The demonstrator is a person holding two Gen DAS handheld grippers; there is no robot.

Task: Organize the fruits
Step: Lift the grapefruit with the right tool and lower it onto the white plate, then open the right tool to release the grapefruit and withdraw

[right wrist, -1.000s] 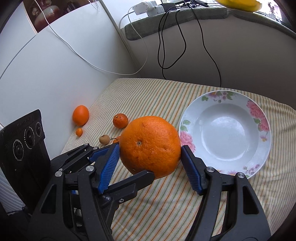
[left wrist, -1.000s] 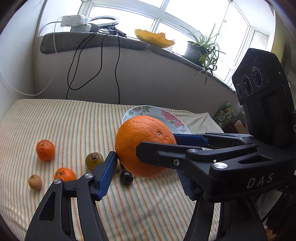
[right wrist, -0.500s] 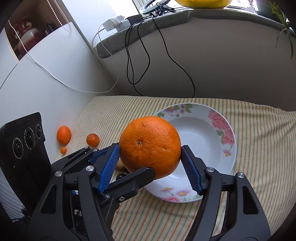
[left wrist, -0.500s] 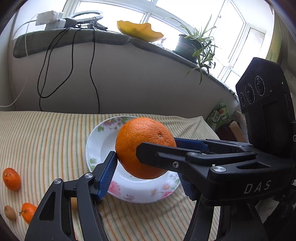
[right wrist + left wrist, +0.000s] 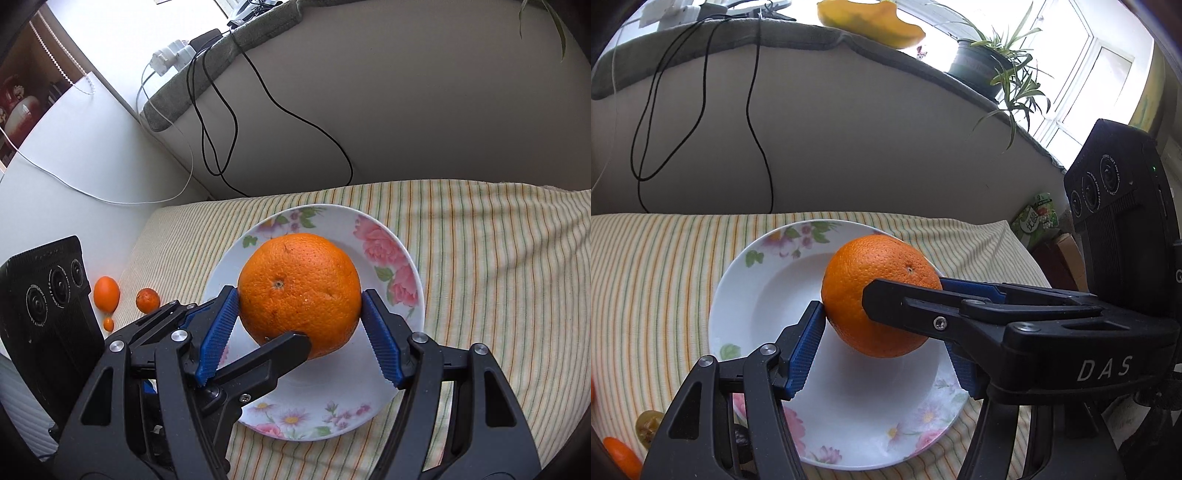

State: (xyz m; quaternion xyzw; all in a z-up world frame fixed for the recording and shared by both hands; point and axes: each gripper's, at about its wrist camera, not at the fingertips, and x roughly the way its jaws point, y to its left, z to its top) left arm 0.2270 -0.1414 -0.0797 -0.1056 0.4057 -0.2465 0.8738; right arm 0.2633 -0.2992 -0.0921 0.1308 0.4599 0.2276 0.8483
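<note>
A striped cloth (image 5: pixel 498 258) covered the surface below a plain wall and a window ledge, with black cables hanging down. Nearest each camera were the black tongs with blue pads. The right gripper (image 5: pixel 300 325) had its two pads pressed on opposite sides of the large orange (image 5: pixel 299 295), and the left gripper (image 5: pixel 882 325) clamped the same fruit crosswise, one finger reaching over its front in the left wrist view. So both tongs were closed on the one orange, neither nearer than the other.

The relation that mattered lay just beyond: the orange sat directly over the flowered plate (image 5: pixel 380 243), above its well and inside the rim on every side. Whether it touched the plate could not be told; it seemed to hang just above. The fruit was round, with no long axis to align, so I judged the coming move to be a short drop and a release by both.

Farther off to the left, three small orange fruits (image 5: pixel 107 293) lay on the cloth, well apart from the plate.
</note>
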